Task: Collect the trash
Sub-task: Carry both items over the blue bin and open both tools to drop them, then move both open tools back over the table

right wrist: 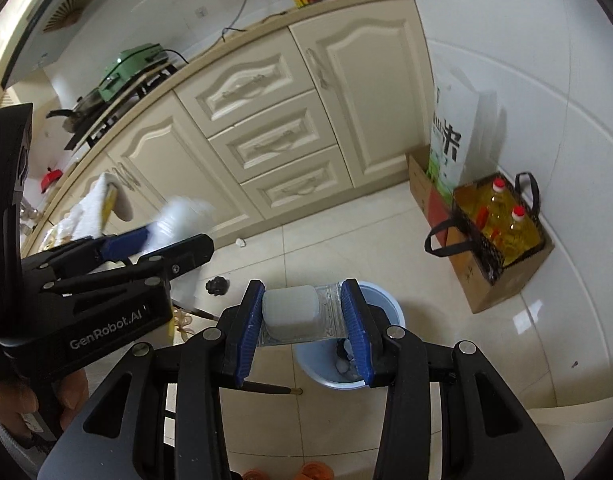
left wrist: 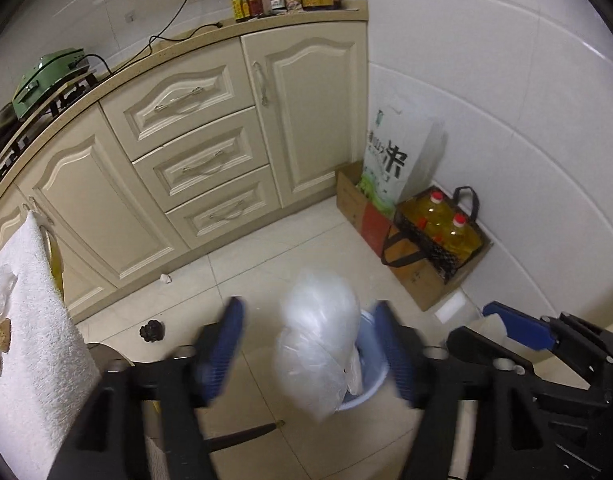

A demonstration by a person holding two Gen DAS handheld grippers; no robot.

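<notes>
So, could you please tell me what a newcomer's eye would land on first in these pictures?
Probably the crumpled clear plastic bag between the open left tongs, untouched by either pad, right above the blue trash bin on the tiled floor. Next, the right tongs clamped on a clear plastic tray over the same bin. Then the oil bottles bagged by the wall.

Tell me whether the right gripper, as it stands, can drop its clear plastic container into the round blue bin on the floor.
Probably yes. The right gripper holds the clear plastic container above the open blue bin, with nothing between them. The bin sits slightly to the right of the container, so a small shift may help.
</notes>
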